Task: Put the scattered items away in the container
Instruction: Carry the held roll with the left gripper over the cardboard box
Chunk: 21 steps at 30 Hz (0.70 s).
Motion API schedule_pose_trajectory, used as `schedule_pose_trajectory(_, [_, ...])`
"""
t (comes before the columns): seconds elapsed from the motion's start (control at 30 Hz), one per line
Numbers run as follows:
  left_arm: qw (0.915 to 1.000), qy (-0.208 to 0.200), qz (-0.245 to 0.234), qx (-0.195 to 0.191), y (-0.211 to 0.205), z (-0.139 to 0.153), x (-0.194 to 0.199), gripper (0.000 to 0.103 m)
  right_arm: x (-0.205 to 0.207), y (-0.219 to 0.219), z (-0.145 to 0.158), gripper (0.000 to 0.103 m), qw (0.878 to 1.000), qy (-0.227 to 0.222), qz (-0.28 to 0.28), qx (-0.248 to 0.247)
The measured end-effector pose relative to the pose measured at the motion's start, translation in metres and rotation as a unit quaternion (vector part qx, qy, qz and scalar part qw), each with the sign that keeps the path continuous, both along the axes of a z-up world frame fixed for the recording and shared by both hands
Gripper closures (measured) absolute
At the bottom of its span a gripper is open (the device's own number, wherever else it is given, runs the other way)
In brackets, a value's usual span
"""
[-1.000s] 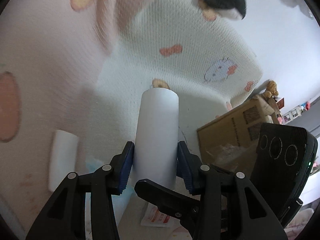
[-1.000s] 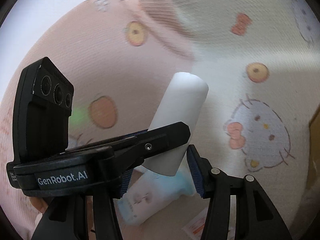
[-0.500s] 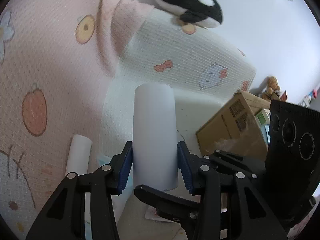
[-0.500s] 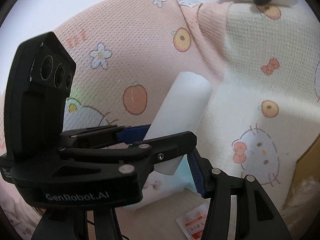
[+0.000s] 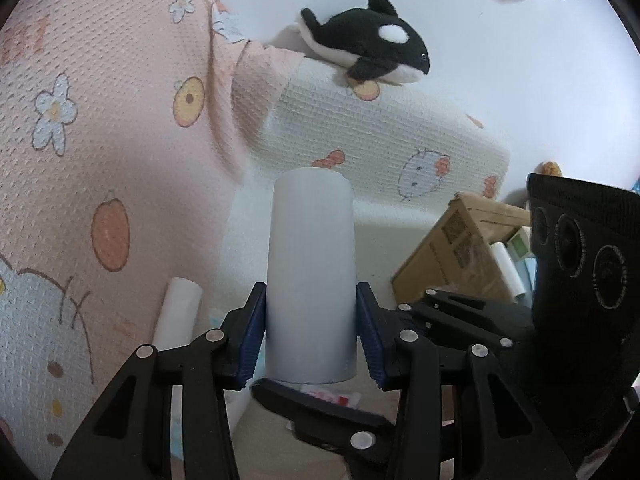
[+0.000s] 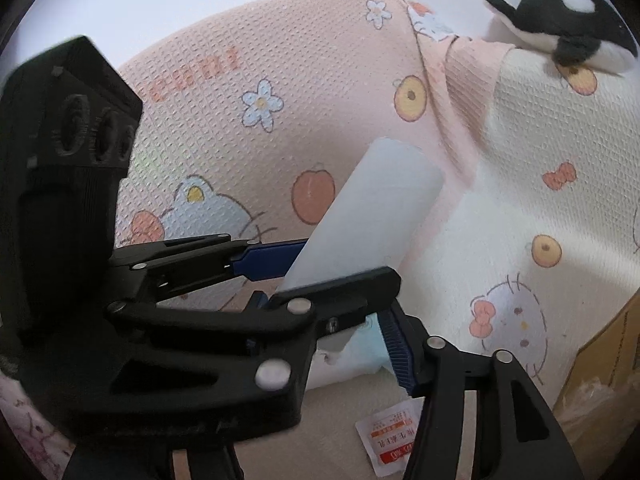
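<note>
The left gripper (image 5: 311, 338) is clamped on a white roll (image 5: 311, 276), the blue pads (image 5: 253, 338) pressed flat against its two sides. In the left wrist view the roll's long axis runs straight up toward 12 o'clock, along the fingers, its far end rounded and its near end cut square just behind the pads. In the right wrist view the same roll (image 6: 372, 216) is seen leaning toward 1 o'clock, with its lower end hidden behind the left gripper's black finger.

The right gripper (image 6: 326, 334) has just been opening; its jaws stand apart. Only one ribbed blue pad (image 6: 396, 350) is clearly seen, while the other finger is covered by the left gripper's body, which crosses in front at 9 o'clock. Whether anything is touched by the right pads cannot be told.

Below the roll, a red-and-white sachet (image 6: 390, 436) lies flat on the beige floor, partly cut off by the finger. A second roll (image 5: 178, 310) lies at 8 o'clock in the left view, its near end hidden. A pale blue packet (image 6: 368, 350) is mostly hidden.

At 3 o'clock a cardboard box (image 5: 452, 256) is tilted open, its contents blurred. Behind everything a patterned blanket (image 5: 100, 128) is draped, and an orca plush (image 5: 366, 46) rests on its top edge at 12 o'clock.
</note>
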<state>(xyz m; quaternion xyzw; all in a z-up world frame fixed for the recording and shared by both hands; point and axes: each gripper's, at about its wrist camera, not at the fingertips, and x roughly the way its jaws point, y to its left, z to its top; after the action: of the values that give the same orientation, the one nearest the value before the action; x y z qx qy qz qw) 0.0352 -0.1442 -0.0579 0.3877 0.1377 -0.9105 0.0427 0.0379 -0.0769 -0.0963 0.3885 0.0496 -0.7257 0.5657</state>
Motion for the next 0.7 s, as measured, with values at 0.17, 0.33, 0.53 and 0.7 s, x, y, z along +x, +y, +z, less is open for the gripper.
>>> schedule_pose_trajectory(0.17, [0.9999, 0.014, 0.002, -0.004, 0.008, 0.014, -0.010, 0.056, -0.005, 0.012, 0.016, 0.047, 1.000, 0.024, -0.014, -0.007])
schedule_pose_trajectory(0.33, [0.9991, 0.034, -0.017, -0.015, 0.029, 0.036, -0.024, 0.056, -0.014, 0.033, 0.039, 0.047, 0.998, 0.046, -0.032, -0.019])
schedule_pose_trajectory(0.53, [0.9977, 0.048, -0.043, -0.018, 0.059, 0.053, -0.048, 0.056, -0.032, 0.060, 0.057, 0.047, 0.996, 0.064, -0.062, -0.026])
schedule_pose_trajectory(0.7, [0.9965, 0.057, -0.061, -0.003, 0.084, 0.060, -0.075, 0.056, -0.054, 0.088, 0.069, 0.047, 0.991, 0.090, -0.096, -0.018])
